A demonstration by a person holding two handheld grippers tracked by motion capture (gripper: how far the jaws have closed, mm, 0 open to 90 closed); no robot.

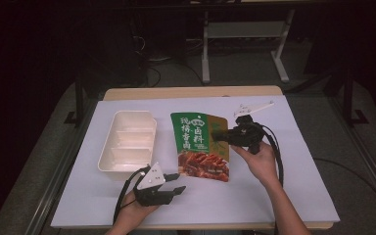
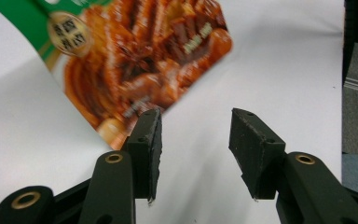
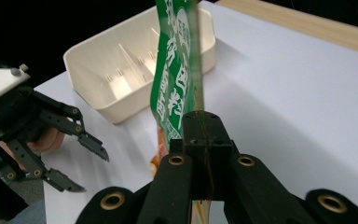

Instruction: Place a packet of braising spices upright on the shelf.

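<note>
White sheeting covers the table (image 1: 293, 161), with its wooden far edge bare and dark floor and desk legs beyond. At the left a cream divided tray (image 1: 127, 142) sits well inside the edge. Near the front edge the left gripper (image 1: 176, 182) is spread, nothing between its jaws. The green sauce packet (image 1: 200, 144) hangs mid-table, pinched at its right edge by the right gripper (image 1: 223, 137), pressed together. Bare sheet lies open to the right.

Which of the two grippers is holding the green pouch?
The right gripper: its jaws clamp the pouch edge. The left gripper stands open, apart from it.
</note>
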